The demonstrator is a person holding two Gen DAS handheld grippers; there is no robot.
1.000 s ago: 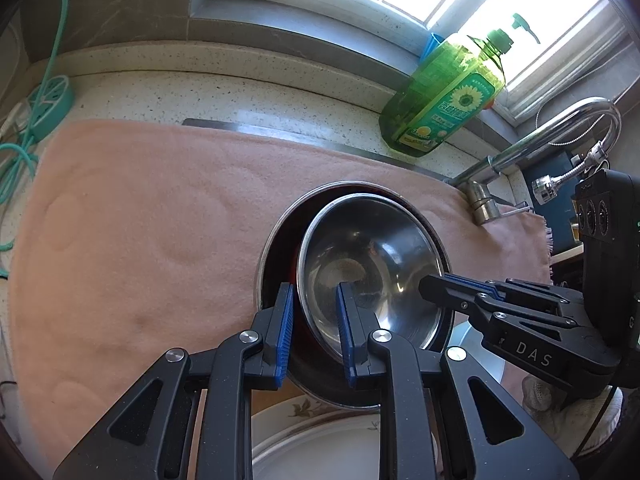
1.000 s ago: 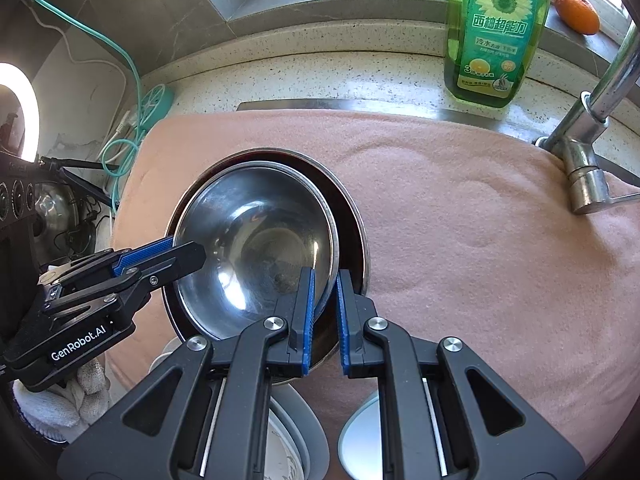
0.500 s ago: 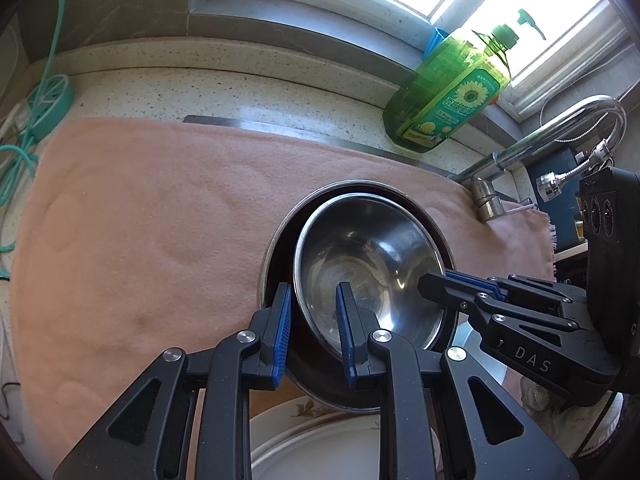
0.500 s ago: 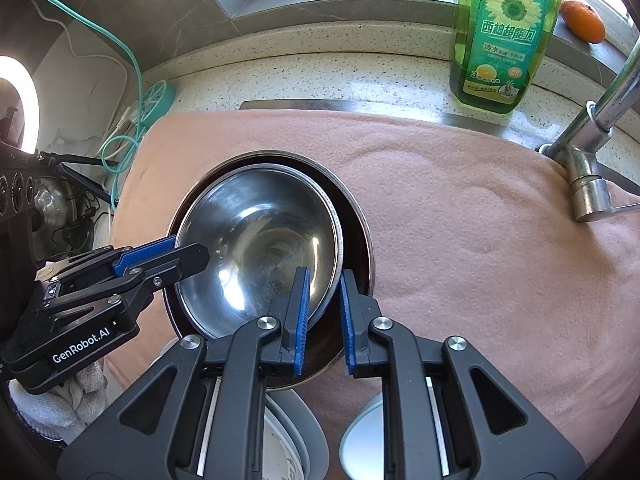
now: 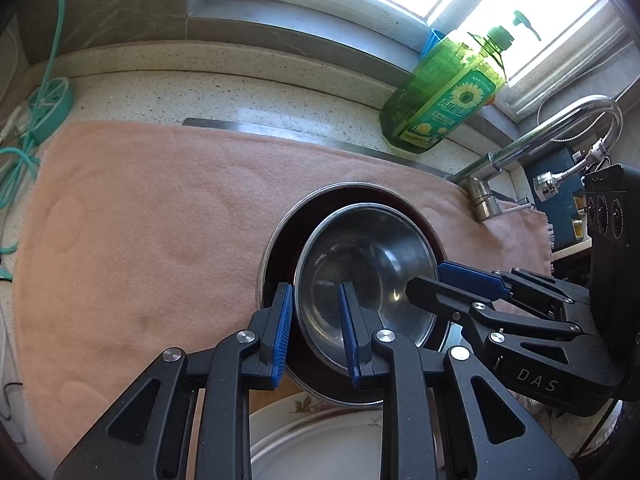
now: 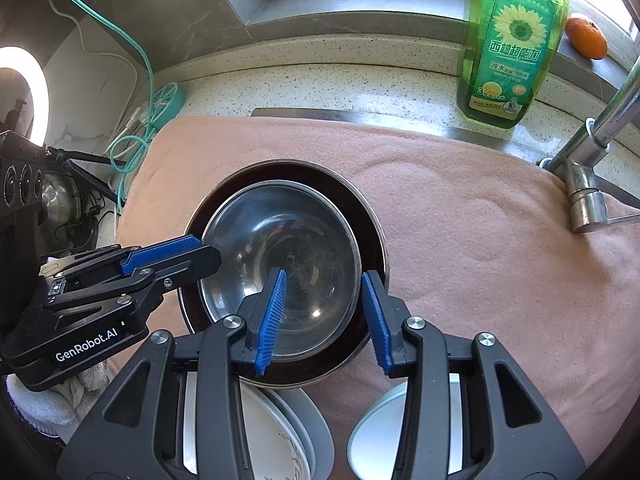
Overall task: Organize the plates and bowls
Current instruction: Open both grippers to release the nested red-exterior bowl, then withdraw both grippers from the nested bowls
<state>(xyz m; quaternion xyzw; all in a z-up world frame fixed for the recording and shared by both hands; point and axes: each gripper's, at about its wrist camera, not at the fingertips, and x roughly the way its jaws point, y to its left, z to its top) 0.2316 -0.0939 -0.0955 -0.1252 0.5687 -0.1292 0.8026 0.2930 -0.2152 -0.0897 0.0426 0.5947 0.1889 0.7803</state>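
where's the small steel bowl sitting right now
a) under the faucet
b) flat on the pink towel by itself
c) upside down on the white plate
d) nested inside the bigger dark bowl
d: the small steel bowl sits inside the bigger dark bowl, whose rim rings it all round, on the pink towel, with the right gripper open astride its near rim.

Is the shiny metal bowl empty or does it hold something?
Empty. The steel bowl shows only bare, reflective metal inside, and it sits nested in the larger dark bowl.
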